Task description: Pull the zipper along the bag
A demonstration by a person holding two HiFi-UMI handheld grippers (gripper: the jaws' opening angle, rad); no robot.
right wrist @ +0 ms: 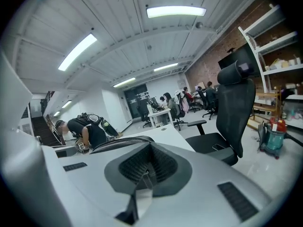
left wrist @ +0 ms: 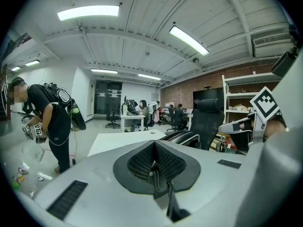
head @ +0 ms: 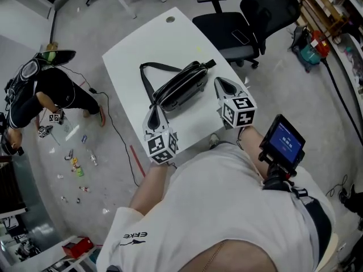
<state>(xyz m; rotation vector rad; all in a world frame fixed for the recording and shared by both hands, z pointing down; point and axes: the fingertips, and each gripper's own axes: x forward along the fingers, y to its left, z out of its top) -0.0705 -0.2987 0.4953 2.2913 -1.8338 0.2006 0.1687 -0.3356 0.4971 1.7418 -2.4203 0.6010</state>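
While the black bag (head: 181, 86) lies slantwise on the white table (head: 130, 50), long, narrow and glossy, its strap (head: 145, 78) loops off the upper-left side and a pale line runs the length of its top. At the bag's lower-left end is the left gripper (head: 155, 111), its tip just beside the spot where the strap joins the body; whether it touches there I cannot tell. Its jaws are pressed together with nothing between them, and in its own view the bag (left wrist: 182, 137) shows beyond the tip, a little to the right. Off the bag's upper-right end is the right gripper (head: 219, 82), near but apart, with bare table between. Its jaws are likewise closed and empty, and its own view has the bag (right wrist: 118, 143) just left of the tip.
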